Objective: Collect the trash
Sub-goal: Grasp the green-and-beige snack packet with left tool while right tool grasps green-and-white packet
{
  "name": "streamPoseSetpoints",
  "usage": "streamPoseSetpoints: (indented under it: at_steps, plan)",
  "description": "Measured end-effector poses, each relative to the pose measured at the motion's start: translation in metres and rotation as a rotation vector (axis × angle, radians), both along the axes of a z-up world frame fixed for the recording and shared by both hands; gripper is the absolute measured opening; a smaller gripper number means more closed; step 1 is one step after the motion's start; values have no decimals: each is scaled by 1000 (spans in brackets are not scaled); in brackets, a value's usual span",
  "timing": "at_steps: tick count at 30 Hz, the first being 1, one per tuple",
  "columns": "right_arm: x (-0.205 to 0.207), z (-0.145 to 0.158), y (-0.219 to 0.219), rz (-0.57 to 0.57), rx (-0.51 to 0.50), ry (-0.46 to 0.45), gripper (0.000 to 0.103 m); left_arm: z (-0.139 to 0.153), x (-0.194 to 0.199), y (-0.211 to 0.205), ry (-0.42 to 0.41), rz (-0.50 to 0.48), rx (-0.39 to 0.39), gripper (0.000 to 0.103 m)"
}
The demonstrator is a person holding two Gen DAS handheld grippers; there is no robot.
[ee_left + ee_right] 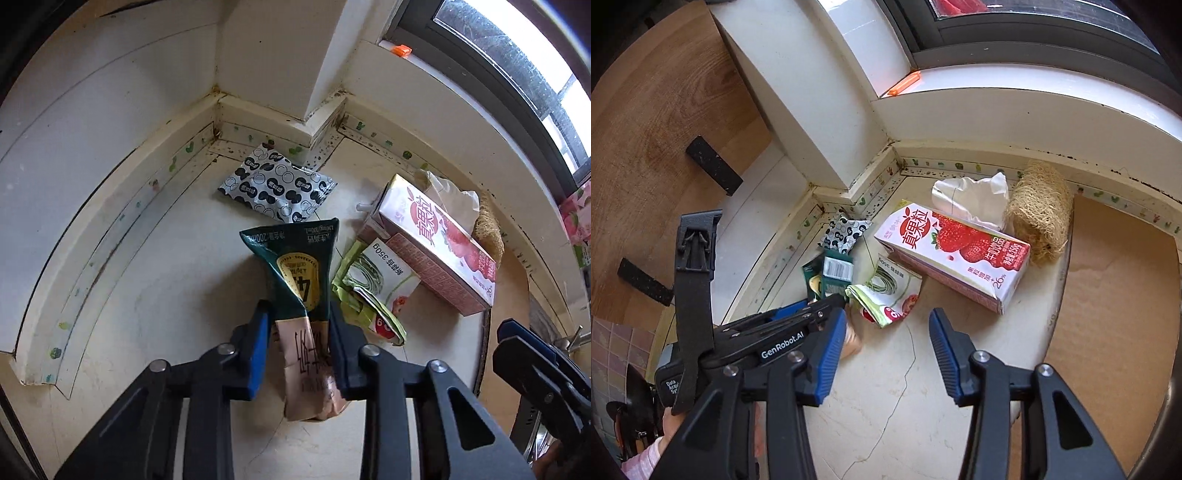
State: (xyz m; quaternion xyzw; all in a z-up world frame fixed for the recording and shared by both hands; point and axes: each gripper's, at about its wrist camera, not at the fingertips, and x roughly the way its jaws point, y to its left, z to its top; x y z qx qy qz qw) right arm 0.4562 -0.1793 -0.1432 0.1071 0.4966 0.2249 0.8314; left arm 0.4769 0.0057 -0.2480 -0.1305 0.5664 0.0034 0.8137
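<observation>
The scene is a pale stone tabletop (pixel 886 398) set into a tiled corner beneath a window, with grime along the sealing strip. The landmark is the strawberry milk carton (pixel 955 254), lying on its side. Furthest left of it, toward the corner, a black-and-white patterned sachet (pixel 277 184) lies flat. Between sachet and carton is the green-and-tan drink pouch (pixel 299 280), crumpled; the left hand-held gripper (pixel 299 332) has drawn narrow on its tan lower half, both pads pressing the pouch. Just beside the carton's left edge lies a crushed green-and-white wrapper (pixel 890 291). The right hand-held gripper (pixel 888 350) hovers near the carton's front, jaws part open and empty. Behind the carton sit a crumpled tissue (pixel 971 195) and, to its right, a loofah scrubber (pixel 1041 210). Judgement: the pouch is soft, so the grip should be held firm and lifted straight up, clear of the wrapper; the right side should settle squarely over the wrapper before closing.
</observation>
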Motion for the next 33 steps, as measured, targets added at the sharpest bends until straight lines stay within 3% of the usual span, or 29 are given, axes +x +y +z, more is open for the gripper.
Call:
streamPoseSetpoints:
  at_steps: [25,33]
  plan:
    - [-1,-12,44,121,-95,-7,47,26,-71,31,-36,-18,94,25]
    - [16,-28,44,131,-124,10,47,23,-73,41,-37,3,122,25]
